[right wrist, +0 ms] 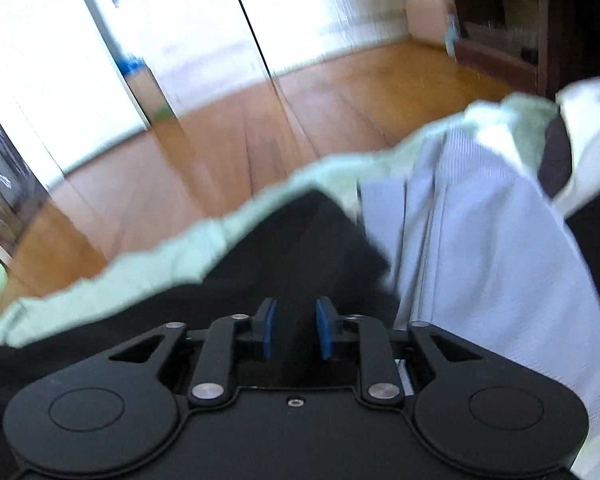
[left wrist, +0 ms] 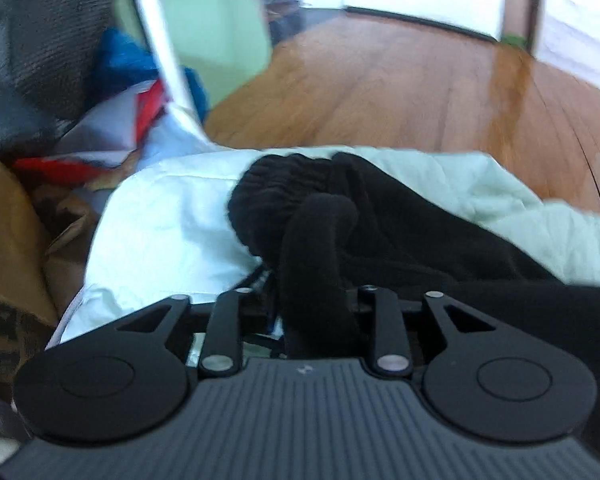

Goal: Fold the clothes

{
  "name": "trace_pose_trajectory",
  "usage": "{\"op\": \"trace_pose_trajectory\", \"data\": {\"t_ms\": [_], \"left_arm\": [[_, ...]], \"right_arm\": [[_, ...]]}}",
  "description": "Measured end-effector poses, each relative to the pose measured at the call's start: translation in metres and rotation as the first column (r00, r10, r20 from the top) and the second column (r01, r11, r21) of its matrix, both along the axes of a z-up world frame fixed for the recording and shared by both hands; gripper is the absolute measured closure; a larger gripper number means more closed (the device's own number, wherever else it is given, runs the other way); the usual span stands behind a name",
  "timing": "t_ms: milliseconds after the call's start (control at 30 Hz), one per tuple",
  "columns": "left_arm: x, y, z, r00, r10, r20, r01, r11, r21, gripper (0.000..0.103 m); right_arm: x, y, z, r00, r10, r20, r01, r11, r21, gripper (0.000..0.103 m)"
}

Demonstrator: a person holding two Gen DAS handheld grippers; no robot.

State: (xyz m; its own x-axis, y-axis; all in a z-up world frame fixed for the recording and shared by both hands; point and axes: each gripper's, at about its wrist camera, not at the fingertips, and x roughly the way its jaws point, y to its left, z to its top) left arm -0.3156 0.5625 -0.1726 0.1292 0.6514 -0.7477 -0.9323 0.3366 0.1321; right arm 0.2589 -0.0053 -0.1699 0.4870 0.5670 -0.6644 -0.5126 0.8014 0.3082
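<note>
- We count one black garment [left wrist: 380,216], a knit piece with a ribbed cuff, lying on a pale mint-green quilted cover [left wrist: 164,220]; in the right wrist view the same black garment [right wrist: 284,248] spreads across the lower middle, on the cover [right wrist: 172,256]
- One fold of that black cloth rises up through the left gripper [left wrist: 312,280], and the cloth hides the fingertips; the fold sits between the jaws, but we cannot tell whether the pads press on it
- The right gripper [right wrist: 296,328] shows two blue pads [right wrist: 269,328] standing apart with black cloth seen in the gap; neither pad presses on it, so the jaws are open
- One pale lavender garment [right wrist: 480,240] lies just beside the black one on its right, their edges touching; one white cloth [right wrist: 592,136] lies beyond it at the far right
- To the left in the left wrist view we see one heap of other things: a blue cloth [left wrist: 120,56], a piece in red and white [left wrist: 112,136], a dark grey fabric [left wrist: 28,52] and a brown paper bag [left wrist: 16,232]
- One shiny metal pole [left wrist: 156,36] stands up at the cover's far left corner
- The cover's far edge runs wavy across both views; past it lies bare wooden floor [right wrist: 228,148], wide and open up to the white walls
- One dark wooden shelf unit [right wrist: 512,20] stands at the far right of the floor, with a pale plastic jug [right wrist: 424,12] beside it
</note>
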Motion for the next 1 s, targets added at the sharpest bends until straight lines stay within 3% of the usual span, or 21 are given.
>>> {"op": "trace_pose_trajectory", "data": {"t_ms": [33, 167, 300, 367, 400, 433, 467, 500, 533, 600, 700, 800, 933, 1000], "left_arm": [[0.005, -0.004, 0.000, 0.999, -0.034, -0.029, 0.034, 0.999, 0.012, 0.077], [0.016, -0.018, 0.003, 0.992, -0.109, -0.069, 0.113, 0.992, 0.057, 0.069], [0.012, -0.014, 0.008, 0.996, -0.091, 0.010, 0.091, 0.994, 0.063, 0.057], [0.006, -0.007, 0.009, 0.993, -0.063, 0.098, 0.059, 0.997, 0.039, 0.040], [0.003, -0.003, 0.008, 0.989, -0.042, 0.141, 0.039, 0.999, 0.022, 0.040], [0.000, 0.001, 0.005, 0.984, -0.019, 0.177, 0.020, 1.000, -0.002, 0.040], [-0.001, 0.003, 0.003, 0.981, -0.009, 0.196, 0.013, 1.000, -0.020, 0.045], [-0.001, 0.005, 0.000, 0.979, -0.005, 0.206, 0.012, 0.999, -0.033, 0.055], [0.001, 0.005, -0.002, 0.981, 0.002, 0.192, 0.005, 0.999, -0.036, 0.083], [0.001, 0.005, 0.000, 0.980, 0.018, 0.198, -0.011, 0.999, -0.034, 0.085], [0.000, 0.006, 0.008, 0.973, 0.032, 0.227, -0.027, 0.999, -0.022, 0.087], [0.004, 0.005, 0.029, 0.970, 0.005, 0.242, -0.012, 1.000, 0.028, 0.088], [0.020, -0.001, 0.059, 0.970, -0.068, 0.233, 0.037, 0.990, 0.133, 0.088], [0.022, 0.002, 0.066, 0.958, -0.068, 0.279, 0.029, 0.989, 0.142, 0.088]], "right_arm": [[0.004, -0.002, 0.005, 1.000, -0.001, 0.014, 0.001, 1.000, 0.002, 0.052], [0.032, 0.002, -0.003, 0.997, -0.047, -0.067, 0.045, 0.999, -0.025, 0.051], [0.054, 0.002, -0.023, 0.980, -0.150, -0.127, 0.150, 0.989, -0.015, 0.051], [0.066, 0.006, -0.035, 0.981, -0.122, -0.148, 0.126, 0.992, 0.020, 0.049], [0.070, 0.011, -0.040, 0.982, -0.109, -0.155, 0.112, 0.994, 0.008, 0.050], [0.069, 0.018, -0.040, 0.986, -0.110, -0.124, 0.108, 0.994, -0.020, 0.057], [0.067, 0.025, -0.040, 0.990, -0.110, -0.093, 0.105, 0.993, -0.048, 0.079], [0.063, 0.033, -0.038, 0.994, -0.092, -0.055, 0.088, 0.993, -0.081, 0.086], [0.053, 0.042, -0.034, 0.998, -0.056, 0.015, 0.057, 0.990, -0.125, 0.087], [0.028, 0.058, -0.020, 0.982, -0.021, 0.190, 0.057, 0.981, -0.186, 0.089], [0.009, 0.077, 0.014, 0.939, 0.031, 0.343, 0.046, 0.976, -0.213, 0.090], [0.001, 0.093, 0.071, 0.857, 0.082, 0.508, 0.033, 0.977, -0.212, 0.091], [-0.004, 0.075, 0.149, 0.747, -0.008, 0.665, 0.051, 0.998, -0.046, 0.091], [0.003, 0.058, 0.162, 0.723, -0.089, 0.685, 0.107, 0.994, 0.016, 0.091]]}}
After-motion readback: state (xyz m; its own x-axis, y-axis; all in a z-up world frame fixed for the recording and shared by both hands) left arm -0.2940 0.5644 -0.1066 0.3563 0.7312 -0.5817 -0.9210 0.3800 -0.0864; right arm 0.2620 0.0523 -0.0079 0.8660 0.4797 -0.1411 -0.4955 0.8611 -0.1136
